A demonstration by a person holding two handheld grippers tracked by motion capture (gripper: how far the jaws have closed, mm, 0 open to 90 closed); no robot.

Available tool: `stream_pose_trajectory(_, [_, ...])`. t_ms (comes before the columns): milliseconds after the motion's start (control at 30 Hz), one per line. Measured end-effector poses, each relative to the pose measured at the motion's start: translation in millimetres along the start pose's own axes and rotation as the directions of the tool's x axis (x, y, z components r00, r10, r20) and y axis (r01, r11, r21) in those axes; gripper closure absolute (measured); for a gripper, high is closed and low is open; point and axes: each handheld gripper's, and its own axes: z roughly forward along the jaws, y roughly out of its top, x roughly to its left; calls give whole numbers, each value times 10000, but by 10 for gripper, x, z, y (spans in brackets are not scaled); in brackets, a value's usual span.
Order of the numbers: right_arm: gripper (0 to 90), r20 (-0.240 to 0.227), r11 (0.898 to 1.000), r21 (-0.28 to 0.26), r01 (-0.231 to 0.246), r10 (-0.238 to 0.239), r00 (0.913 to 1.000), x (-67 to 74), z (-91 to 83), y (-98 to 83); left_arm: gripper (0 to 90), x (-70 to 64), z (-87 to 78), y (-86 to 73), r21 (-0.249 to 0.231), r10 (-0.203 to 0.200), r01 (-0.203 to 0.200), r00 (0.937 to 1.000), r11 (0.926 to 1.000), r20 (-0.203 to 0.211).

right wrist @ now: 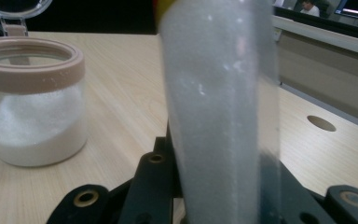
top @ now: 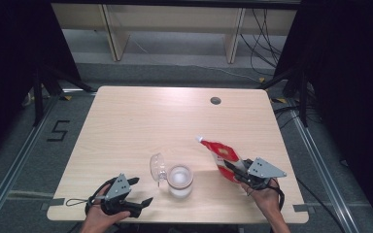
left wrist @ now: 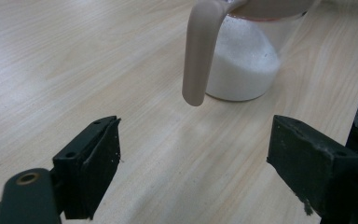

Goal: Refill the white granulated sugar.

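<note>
A clear round jar (top: 180, 180) with a beige rim, part filled with white grains, stands on the pale wood table (top: 141, 121), its clear lid (top: 157, 167) hinged open at 10 o'clock. The right gripper (top: 233, 169), at the jar's 3 o'clock, clamps a red-and-white pouch (top: 219, 153) tilted toward 10 o'clock. The left gripper (top: 141, 190), at 8 o'clock, rests low with jaws wide and empty.

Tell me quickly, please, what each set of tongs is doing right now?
Left tongs: open, holding nothing, near the jar.
Right tongs: closed on the red-and-white pouch.
</note>
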Motion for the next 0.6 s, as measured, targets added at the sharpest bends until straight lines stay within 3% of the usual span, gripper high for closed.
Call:
stream_pose_trajectory(67, [783,115,9996,-113,-267,268,9996,-5,-14,-7,166,9,-9,-1,96,135,-135,9999,9999,-31])
stream_pose_trajectory(100, [780,146,9994,-63,-334,335,9993,-14,-30,-8,166,-23,3,-7,-112,-405,405,9992,9991,5])
stream_pose_trajectory(167, [772,124,9994,56,-351,350,9993,-48,-71,-17,166,-16,6,-3,-137,-359,359,9994,9993,5])
stream_pose_trajectory(233, [764,99,9978,-27,-669,669,9977,-71,-114,-29,166,-22,3,-9,-74,-337,337,9994,9994,15])
stream_pose_trajectory(267, [764,399,9980,-100,-620,624,9973,-70,-137,-37,166,-14,-1,-8,0,-266,266,9996,9996,-28])
stream_pose_trajectory(300, [764,278,9978,116,-654,651,9975,-85,-169,-38,166,-18,8,-4,-157,-325,325,9995,9993,-1])
stream_pose_trajectory(433, [765,273,9956,127,-933,929,9953,-85,-214,-49,165,6,-7,2,79,105,-105,9999,9999,-41])
stream_pose_trajectory(467, [765,347,9969,100,-781,777,9964,-92,-220,-47,166,-7,6,1,-146,-107,107,9999,9998,17])
stream_pose_trajectory(600, [764,236,9959,36,-901,900,9957,-91,-221,-53,166,-5,4,-1,-126,-103,103,9999,9999,10])
